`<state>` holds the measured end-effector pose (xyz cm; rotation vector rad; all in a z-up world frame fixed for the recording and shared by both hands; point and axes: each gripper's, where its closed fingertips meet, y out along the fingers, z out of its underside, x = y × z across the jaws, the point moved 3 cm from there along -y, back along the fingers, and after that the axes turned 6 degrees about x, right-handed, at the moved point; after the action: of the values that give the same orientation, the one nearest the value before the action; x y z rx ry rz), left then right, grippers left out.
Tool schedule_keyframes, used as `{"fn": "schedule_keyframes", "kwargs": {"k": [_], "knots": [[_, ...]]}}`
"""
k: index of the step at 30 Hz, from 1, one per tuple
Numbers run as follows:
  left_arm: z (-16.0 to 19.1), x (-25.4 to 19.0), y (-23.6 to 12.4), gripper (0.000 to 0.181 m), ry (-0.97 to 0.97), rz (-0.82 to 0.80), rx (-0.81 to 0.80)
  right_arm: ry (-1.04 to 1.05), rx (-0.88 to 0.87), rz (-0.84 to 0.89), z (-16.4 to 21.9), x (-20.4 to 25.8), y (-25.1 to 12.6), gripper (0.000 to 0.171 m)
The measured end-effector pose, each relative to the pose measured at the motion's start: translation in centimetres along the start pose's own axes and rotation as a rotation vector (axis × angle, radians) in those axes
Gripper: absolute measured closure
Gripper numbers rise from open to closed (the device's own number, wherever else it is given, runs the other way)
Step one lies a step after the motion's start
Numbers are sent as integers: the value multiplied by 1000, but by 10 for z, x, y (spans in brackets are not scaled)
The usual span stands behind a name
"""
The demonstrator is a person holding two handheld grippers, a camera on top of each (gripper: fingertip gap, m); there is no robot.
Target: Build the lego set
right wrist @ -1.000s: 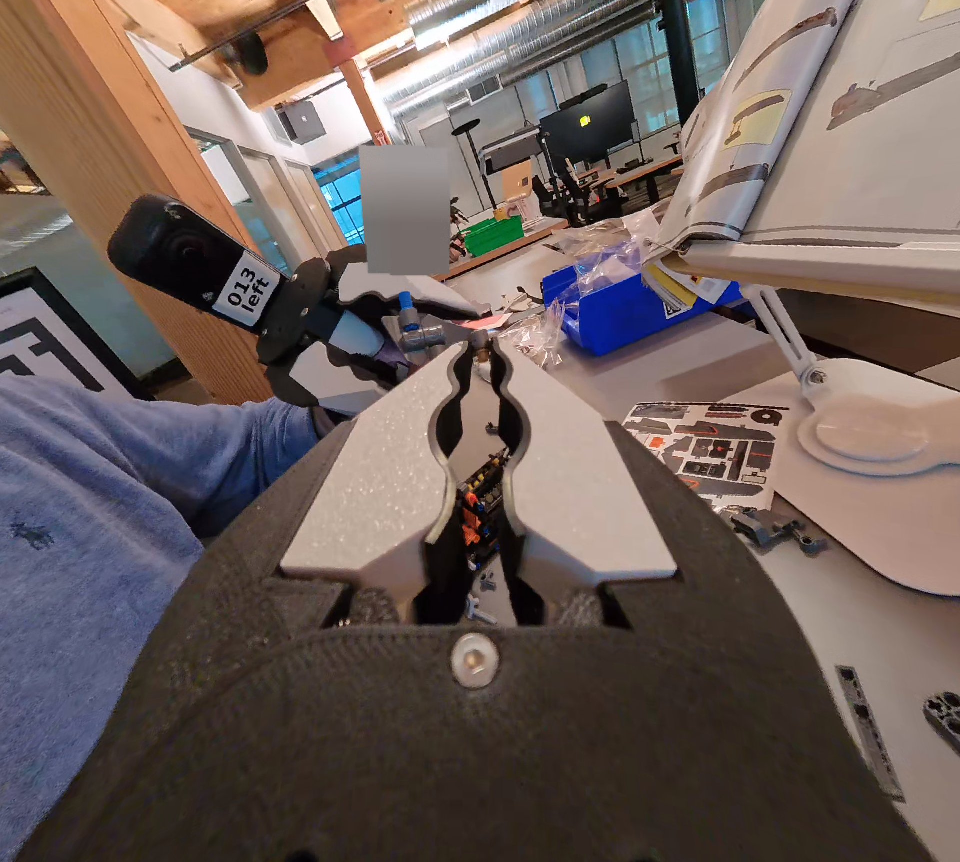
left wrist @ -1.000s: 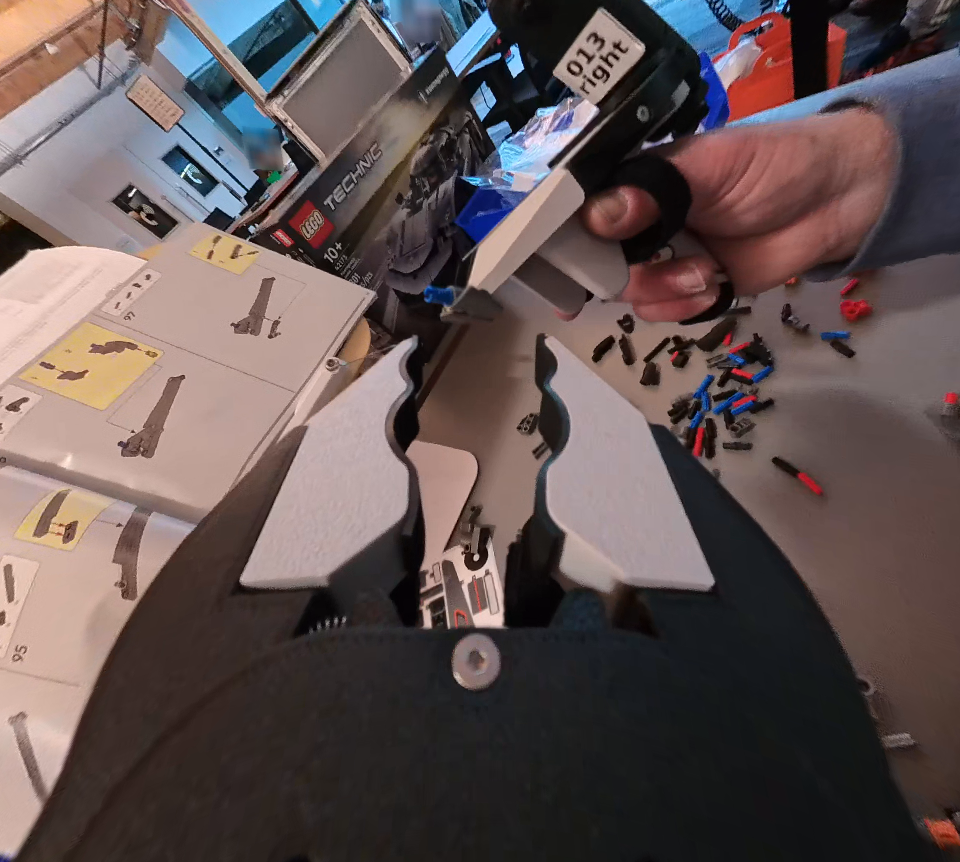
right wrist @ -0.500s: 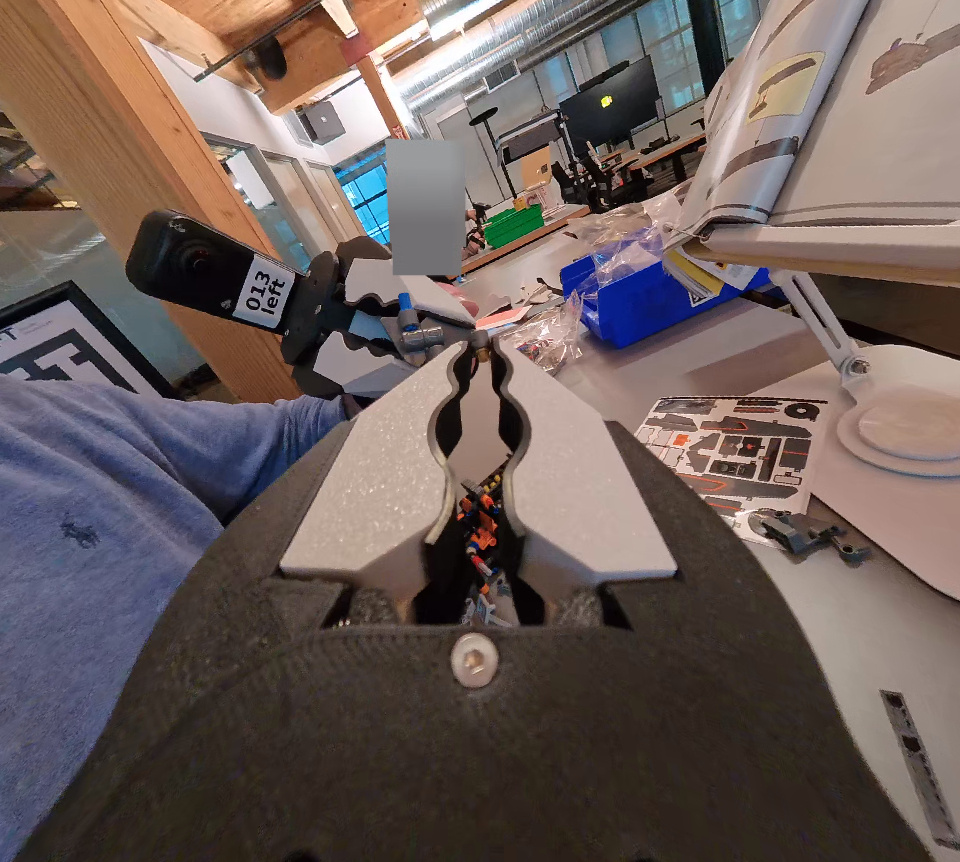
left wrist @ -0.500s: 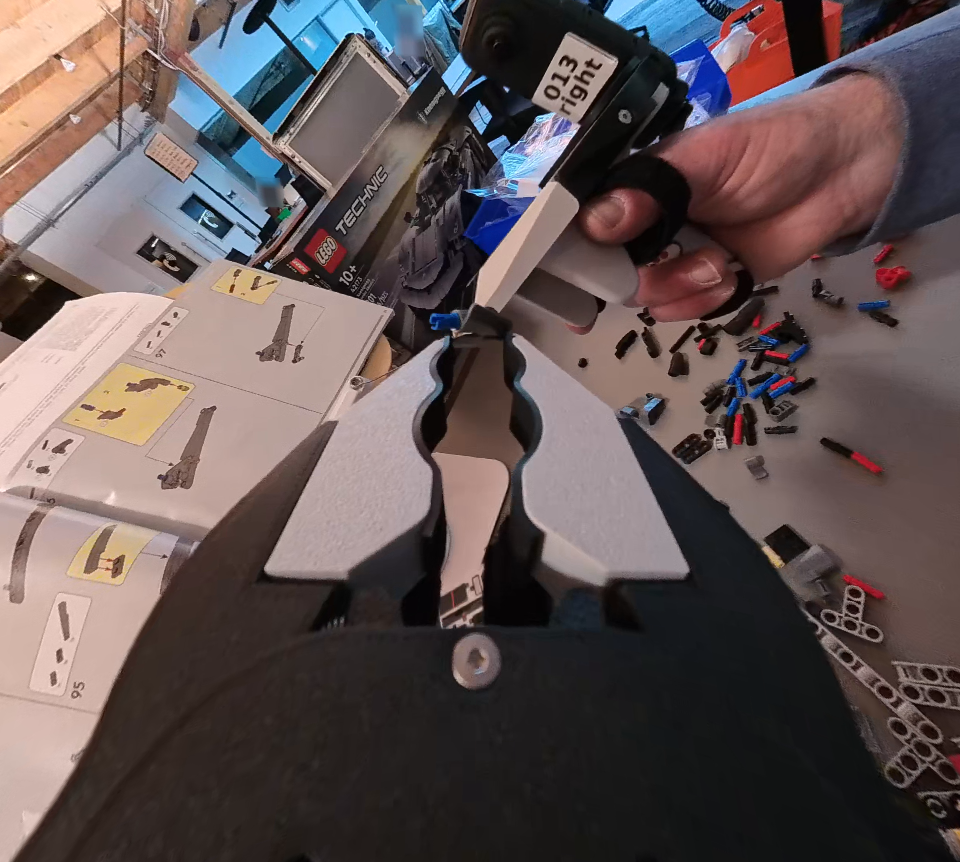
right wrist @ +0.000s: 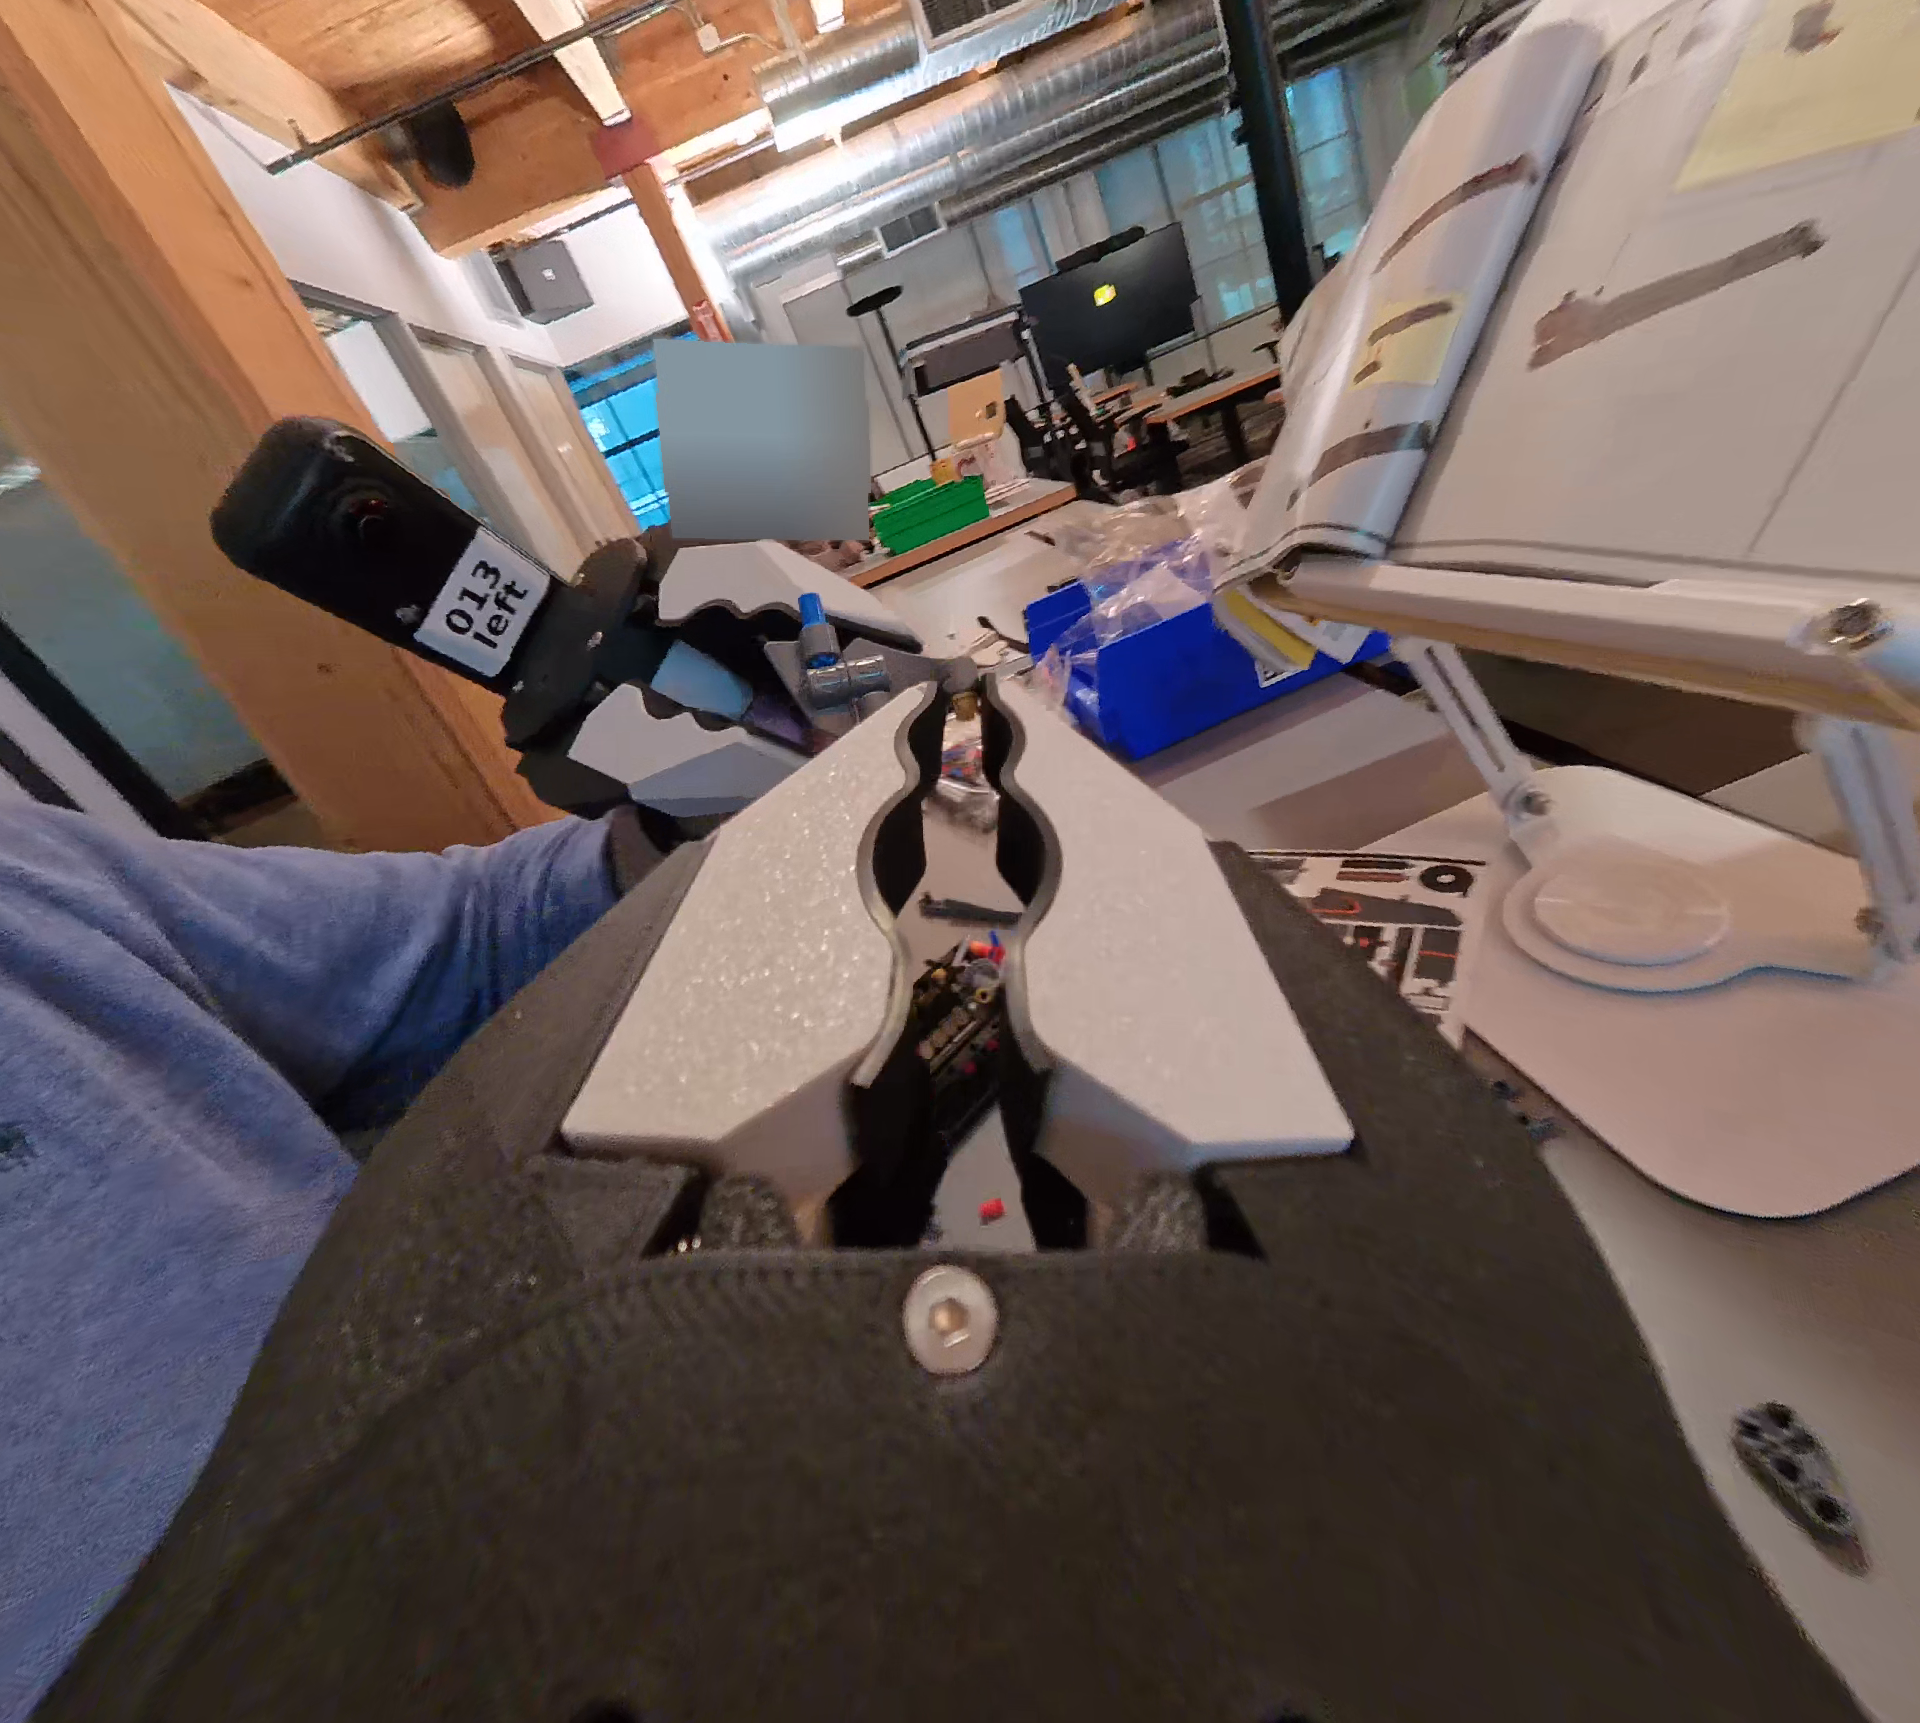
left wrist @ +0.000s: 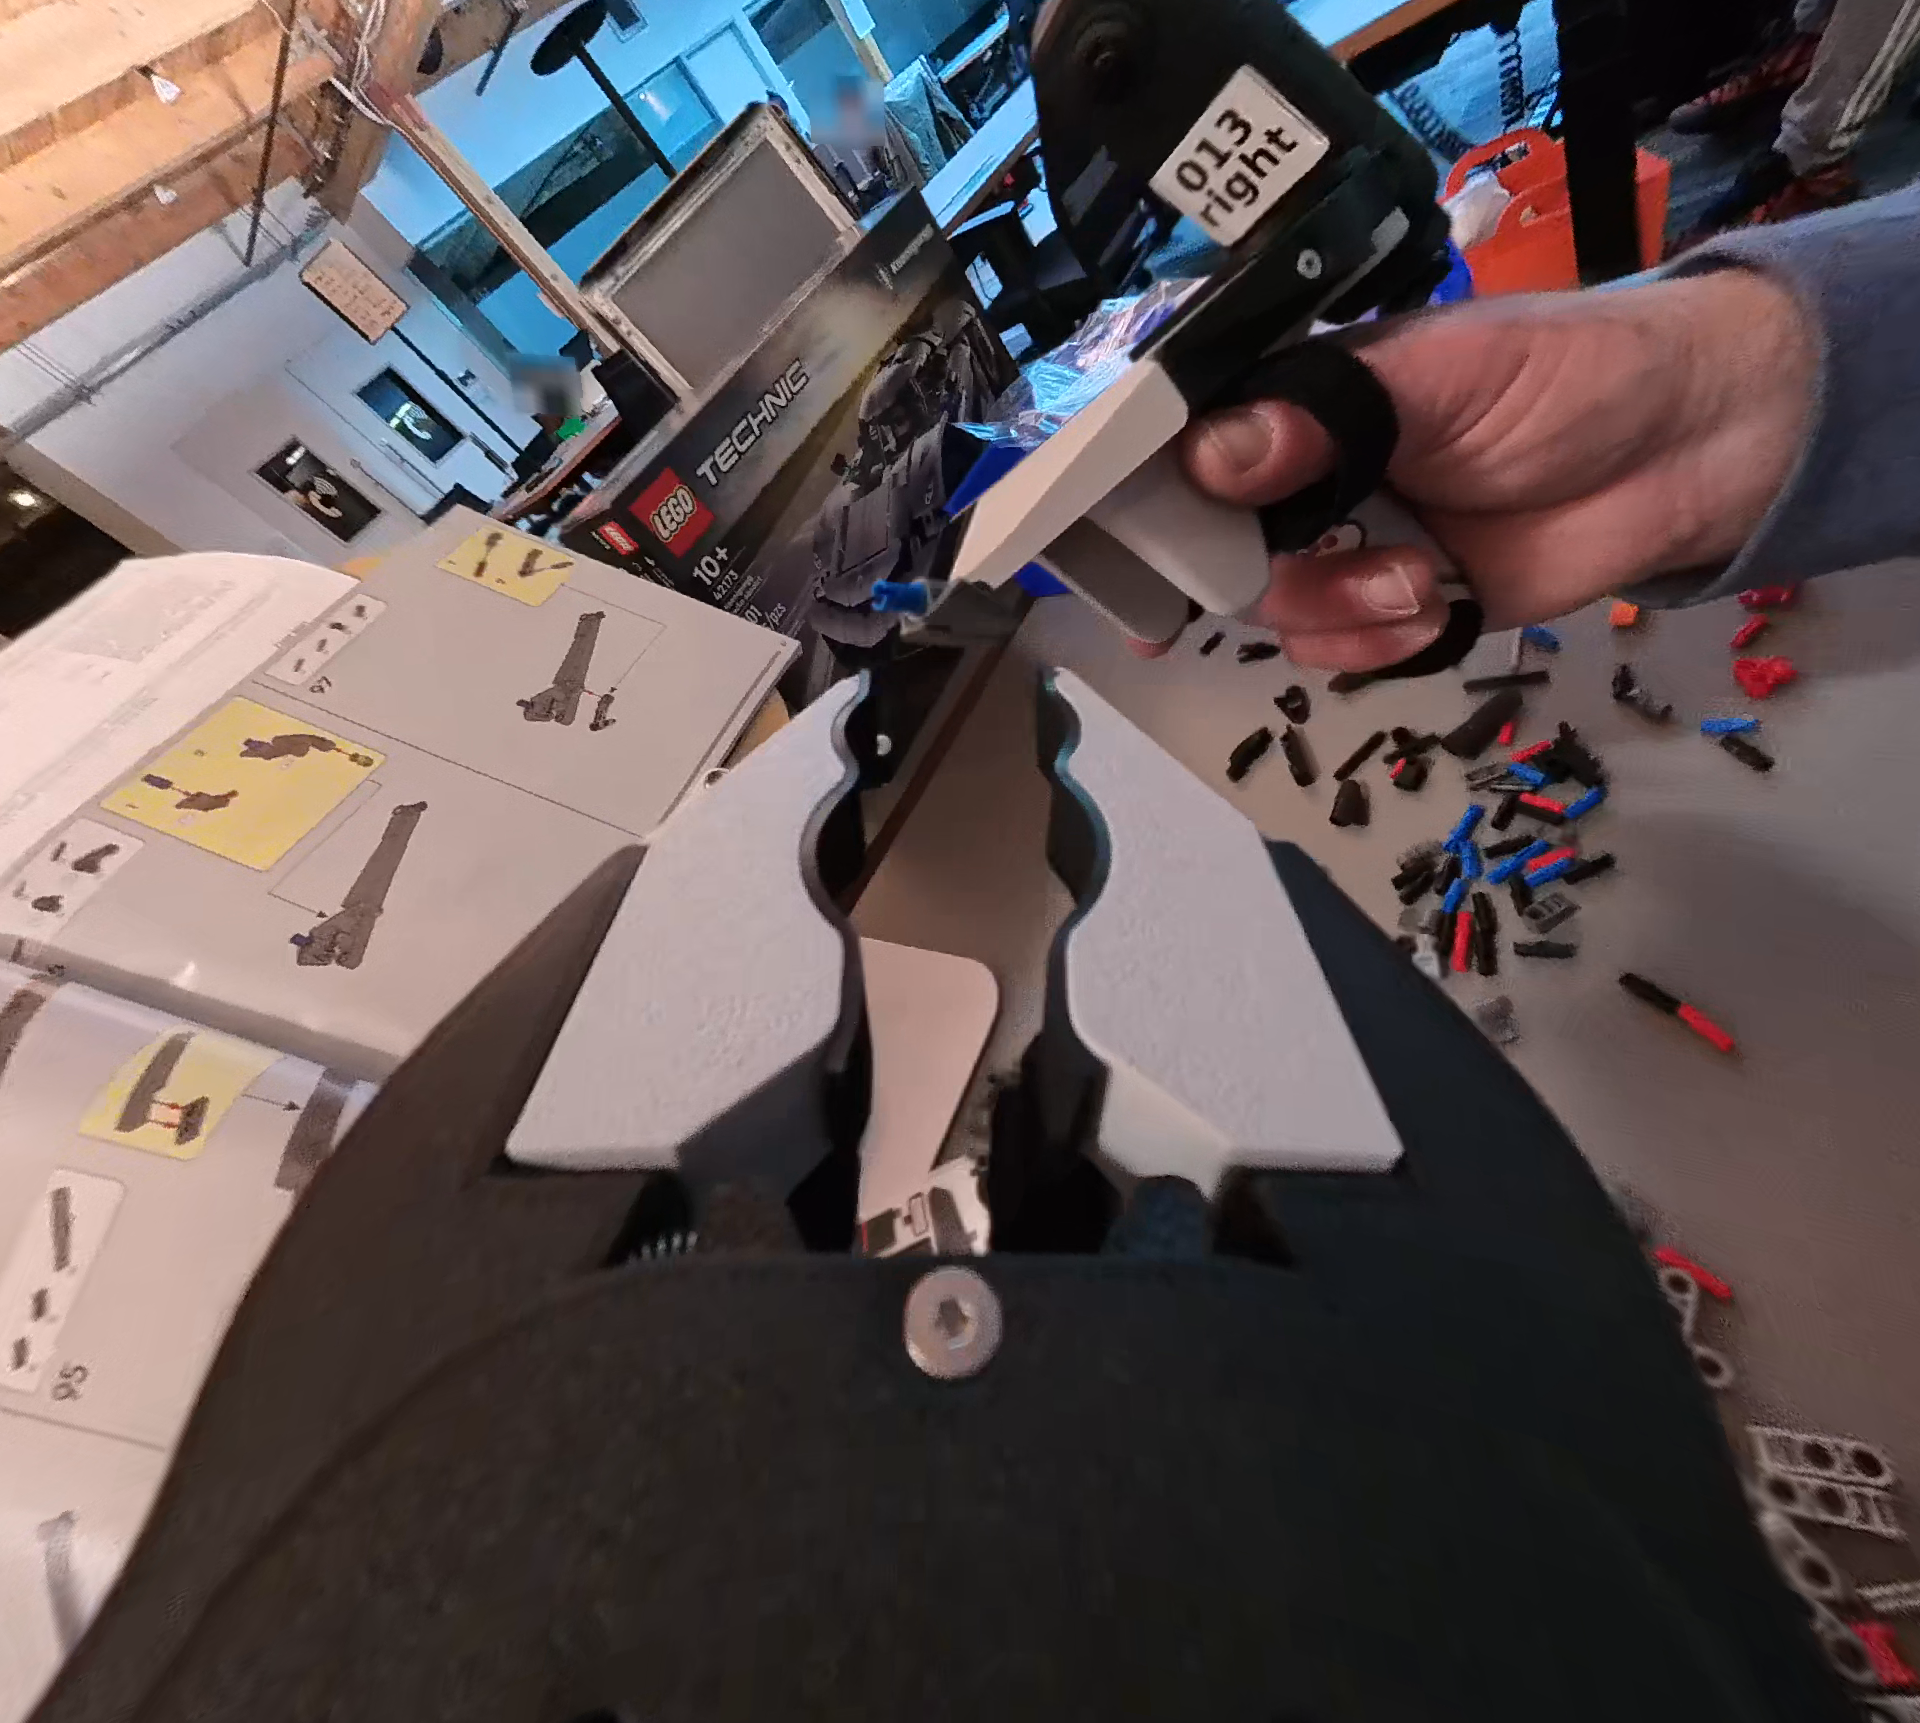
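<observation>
My right gripper [right wrist: 961, 694] is shut on a small grey Lego assembly [right wrist: 844, 671] with a blue pin [right wrist: 810, 608] and a tan pin at its tips. It holds the assembly in the air above the table. In the left wrist view the right gripper [left wrist: 961, 577] is just beyond my left fingertips, and the assembly [left wrist: 940, 619] sticks out of it to the left. My left gripper [left wrist: 951, 697] is open and empty, just short of the assembly. It also shows in the right wrist view [right wrist: 821, 717], jaws apart beside the assembly.
An open instruction booklet [left wrist: 364, 790] rests on a white stand [right wrist: 1621, 946] at the left. The Lego box [left wrist: 748, 468] stands behind it. Loose black, blue and red pins [left wrist: 1496, 852] lie scattered on the grey table. A sticker sheet [right wrist: 1382, 904] and a blue bin [right wrist: 1143, 686] lie farther off. Only a small space, under 4 cm, lies between the two pairs of fingers.
My left gripper closed on the assembly half a second ago. It has now opened again and drawn back a little. The right gripper has kept its hold.
</observation>
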<state>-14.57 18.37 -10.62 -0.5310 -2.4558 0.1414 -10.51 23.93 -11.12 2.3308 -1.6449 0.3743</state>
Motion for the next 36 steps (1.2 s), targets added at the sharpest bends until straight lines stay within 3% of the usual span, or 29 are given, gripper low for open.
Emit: {"fn": "schedule_keyframes", "kwargs": {"k": [7,15,17,29,36], "knots": [[-4,1,9,142,-270,137,-10,-313,21,277,-12,-3,-6,167],[-7,9,14,167,-524,252,-96,-629,63,464,-20,6,-9,167],[-4,8,16,177,-567,290,-90,-650,60,477,-21,8,-9,167],[3,14,13,181,-580,328,-87,-649,56,449,-17,12,-7,167],[8,19,0,181,-558,357,-27,-568,67,372,-14,15,-5,151]]}}
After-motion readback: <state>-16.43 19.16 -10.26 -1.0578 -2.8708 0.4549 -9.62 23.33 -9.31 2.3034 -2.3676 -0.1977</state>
